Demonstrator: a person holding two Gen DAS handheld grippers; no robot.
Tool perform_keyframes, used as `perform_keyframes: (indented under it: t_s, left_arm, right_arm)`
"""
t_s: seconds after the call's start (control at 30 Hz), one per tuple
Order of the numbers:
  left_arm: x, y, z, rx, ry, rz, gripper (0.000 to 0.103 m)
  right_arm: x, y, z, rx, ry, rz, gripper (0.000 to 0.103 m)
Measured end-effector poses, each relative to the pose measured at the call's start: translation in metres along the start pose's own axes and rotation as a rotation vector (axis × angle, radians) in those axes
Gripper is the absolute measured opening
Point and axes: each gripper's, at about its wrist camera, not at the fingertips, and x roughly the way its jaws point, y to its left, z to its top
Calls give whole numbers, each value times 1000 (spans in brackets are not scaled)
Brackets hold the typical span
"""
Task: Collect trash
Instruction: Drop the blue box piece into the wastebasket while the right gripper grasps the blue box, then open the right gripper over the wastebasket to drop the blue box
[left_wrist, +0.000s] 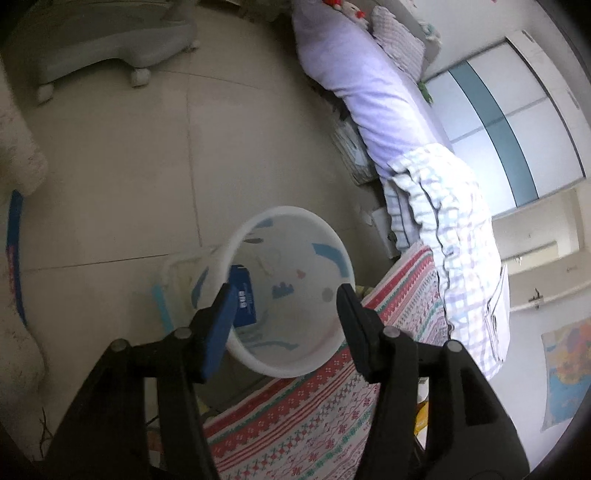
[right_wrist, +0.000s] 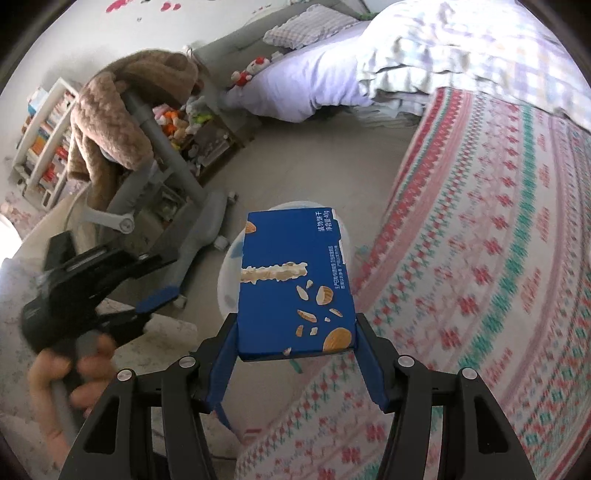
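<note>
The right gripper (right_wrist: 295, 325) is closed on a blue snack box (right_wrist: 295, 280); the box is clamped at its near end between the blue-padded fingers (right_wrist: 221, 365), w/ its printed face up and its far end over the white bin (right_wrist: 229, 280). The bin is largely hidden behind the box in the right wrist view. In the left wrist view the bin (left_wrist: 240, 236) is seen from above, standing on the tiled floor (left_wrist: 110, 166) just beside the bed edge, which is covered w/ a red-and-green patterned blanket (left_wrist: 314, 424). A smaller blue box (left_wrist: 245, 299) is seen inside the bin, against the near-left wall. The left gripper (left_wrist: 286, 295) is held above the bin opening, fingers apart approx. halfway; nothing is held between them, and no contact w/ the bin can be confirmed. The left gripper is also visible in the right wrist view (right_wrist: 147, 306), gripped by a hand (right_wrist: 74, 376) at lower left. A checked quilt (right_wrist: 461, 48) and a lilac sheet (right_wrist: 306, 81) lie further up the bed. A grey chair (right_wrist: 166, 177) draped w/ a brown fleece (right_wrist: 110, 122) stands on the floor beyond the bin.
</note>
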Motion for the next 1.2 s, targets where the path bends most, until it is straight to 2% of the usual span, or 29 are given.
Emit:
perform_keyframes:
  t_s: [0.2,0.37,0.53,0.7,0.93,1.2]
  left_arm:
    - [-28,17,-4,-32,-84,99,61]
    - [-29,19,-9,-12,-74,134,62]
    - [-28,10,-14,17,-62,130,62]
    - [-32,-12,-31,100,-65,140,62]
    - [-39,-56,-66,250,-59,118,63]
    - [-51,-105,-123,422,-38,67,64]
  right_arm:
    - [47,23,20,-51,50,-40,62]
    - [78,31,32,-61,84,-90,63]
    - [67,31,27,-88,73,-76,63]
    - [29,10,15,-73,49,-82,63]
    - [-52,-26,-3,-15,-18,-78,64]
    - [-167,-72,-26,42,-130,-128,65]
